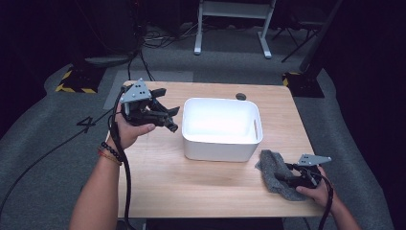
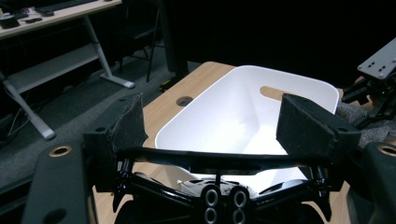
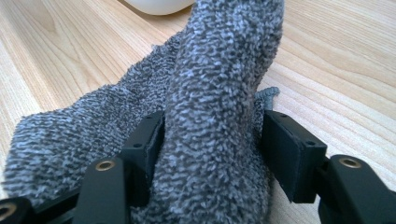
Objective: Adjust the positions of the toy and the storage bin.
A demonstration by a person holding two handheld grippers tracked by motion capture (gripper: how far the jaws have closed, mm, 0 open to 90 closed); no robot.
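**Ana:** Looking down on a wooden table (image 1: 191,187), what do you see?

**Ben:** A white bin (image 1: 221,128) sits mid-table. A grey cloth (image 1: 276,171) lies crumpled near the table's right front corner, just right of the bin's near corner. The right gripper (image 1: 290,173) is down on it, and in the right gripper view a thick ridge of the cloth (image 3: 219,93) stands between the two black jaws, which sit about half open with their pads against its sides. The left gripper (image 1: 168,119) is held up left of the bin with its jaws spread wide and nothing between them; its own view looks into the bin (image 2: 243,116).

**Ana:** What could go wrong?

**Ben:** I judge the hold soft. The ridge is fluffy, so if the pads squeeze pile and not folded layers, the cloth could slip out on lifting. A trailing corner might also catch the bin's rim and hang outside.

**Ana:** Anything hard to make out?

**Ben:** The bin's floor is washed out by glare. The cloth hides the right jaw tips from above, so I cannot tell how firmly they press.
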